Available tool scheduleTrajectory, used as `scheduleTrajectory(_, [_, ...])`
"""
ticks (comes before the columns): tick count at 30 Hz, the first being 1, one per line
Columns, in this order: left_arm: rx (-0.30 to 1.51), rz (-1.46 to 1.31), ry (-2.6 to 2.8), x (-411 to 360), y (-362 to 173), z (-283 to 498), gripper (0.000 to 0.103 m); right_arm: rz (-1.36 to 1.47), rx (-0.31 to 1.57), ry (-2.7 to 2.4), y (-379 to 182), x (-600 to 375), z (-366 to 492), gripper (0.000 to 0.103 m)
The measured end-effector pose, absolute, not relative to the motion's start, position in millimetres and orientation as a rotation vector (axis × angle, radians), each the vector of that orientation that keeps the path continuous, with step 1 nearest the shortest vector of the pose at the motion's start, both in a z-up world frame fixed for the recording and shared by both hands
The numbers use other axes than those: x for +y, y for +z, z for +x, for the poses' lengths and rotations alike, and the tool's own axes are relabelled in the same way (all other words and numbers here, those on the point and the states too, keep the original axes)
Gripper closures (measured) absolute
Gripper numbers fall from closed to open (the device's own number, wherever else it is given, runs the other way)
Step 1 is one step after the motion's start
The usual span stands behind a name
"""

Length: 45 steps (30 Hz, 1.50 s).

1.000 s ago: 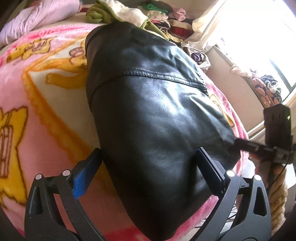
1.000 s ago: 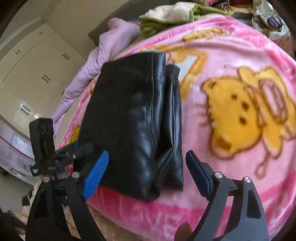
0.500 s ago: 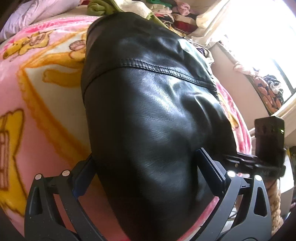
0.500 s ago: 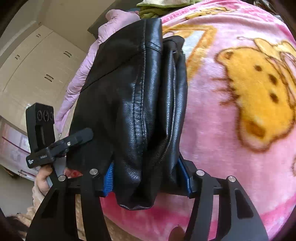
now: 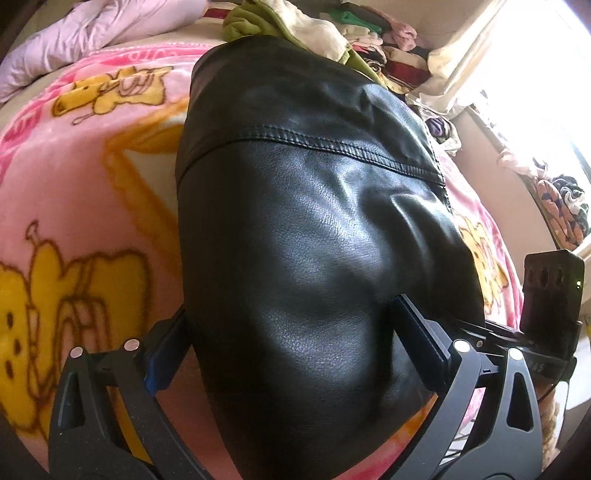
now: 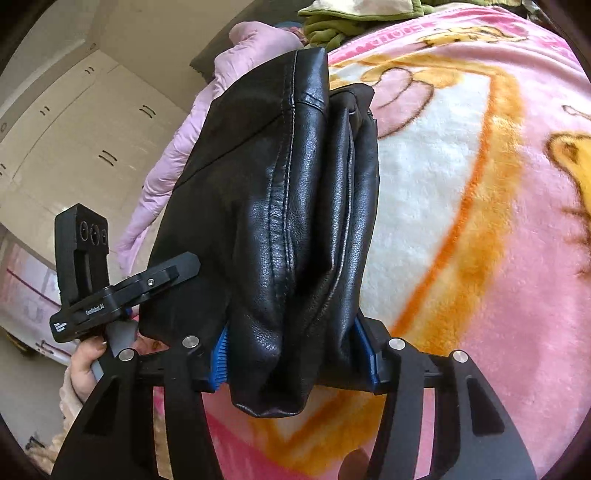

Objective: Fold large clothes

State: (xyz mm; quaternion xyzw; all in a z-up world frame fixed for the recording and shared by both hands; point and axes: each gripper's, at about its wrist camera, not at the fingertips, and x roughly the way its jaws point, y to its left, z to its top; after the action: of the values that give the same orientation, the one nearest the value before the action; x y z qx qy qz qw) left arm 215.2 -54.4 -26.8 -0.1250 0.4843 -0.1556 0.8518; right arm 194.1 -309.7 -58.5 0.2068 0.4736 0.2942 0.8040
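A folded black leather jacket (image 5: 314, 240) lies on a pink cartoon blanket (image 5: 74, 184). My left gripper (image 5: 291, 347) is open wide at the jacket's near end. Its left finger sits at the jacket's side edge and its right finger rests over the leather, neither pad squeezing. In the right wrist view the jacket (image 6: 288, 221) shows its stacked folded layers edge on. My right gripper (image 6: 293, 354) is shut on that thick bundle, the blue pads pressing both sides. The left gripper (image 6: 125, 288) shows there at the jacket's left side, held by a hand (image 6: 85, 365).
A lilac quilt (image 5: 92, 33) and a pile of green and cream clothes (image 5: 295, 26) lie at the bed's far end. A bright window (image 5: 535, 74) is on the right. Cream wardrobe doors (image 6: 74, 129) stand beyond the bed. The blanket (image 6: 461, 221) spreads right of the jacket.
Both grippers have pushed in onto the jacket's near end. The right jaws went from wide open to clamped on the folded layers. The left jaws stayed wide.
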Motion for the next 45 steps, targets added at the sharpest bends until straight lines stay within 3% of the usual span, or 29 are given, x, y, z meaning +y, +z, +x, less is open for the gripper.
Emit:
scheduleTrajectory(11, [1.000,-0.265,-0.332,-55.9,-23.2,211.4,0.008,0.356,0.971,0.525,-43.4,-303.1,178.9,0.033])
scheduleTrajectory(22, [0.975,-0.241,-0.313,-50.8,-5.5,194.0,0.009,0.256,0.824,0.428,-11.8,-308.0,137.1,0.005])
scheduleTrajectory(34, [0.812,-0.152,-0.305,-50.1,35.1,118.8,0.009,0.149,0.606,0.366,20.7,-308.5,62.4,0.004])
scheduleTrajectory(45, [0.737,-0.134,-0.247,-40.1,26.2,62.4,0.009,0.125,0.555,0.317,22.7,-293.0,9.7,0.004])
